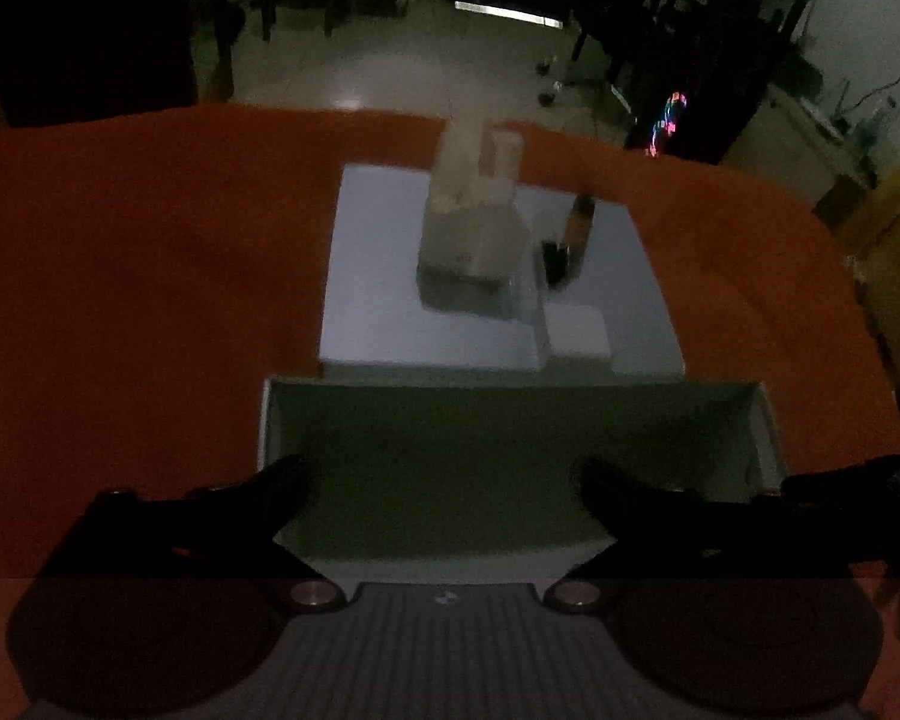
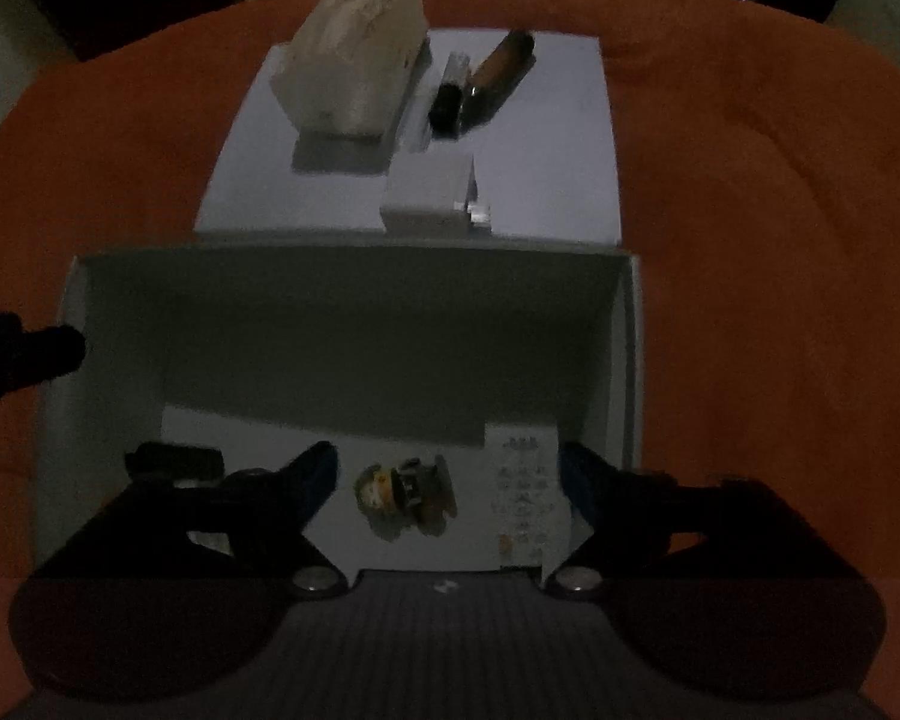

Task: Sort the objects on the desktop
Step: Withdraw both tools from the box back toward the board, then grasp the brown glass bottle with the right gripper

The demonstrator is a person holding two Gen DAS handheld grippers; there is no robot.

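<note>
Both wrist cameras look forward and steeply down along their own spread gripper fingers. The left wrist view sits over the near wall of the open white box (image 1: 510,450), facing the room beyond. The right wrist view hangs closer, above the box floor (image 2: 354,324). Both share the box, the white platform (image 1: 378,252) behind it, and the orange-covered worktop (image 2: 750,240).

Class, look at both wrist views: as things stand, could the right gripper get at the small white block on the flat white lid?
Probably yes. The right gripper is open over the box, and the white block lies just beyond the box's far wall, with nothing above it.
</note>
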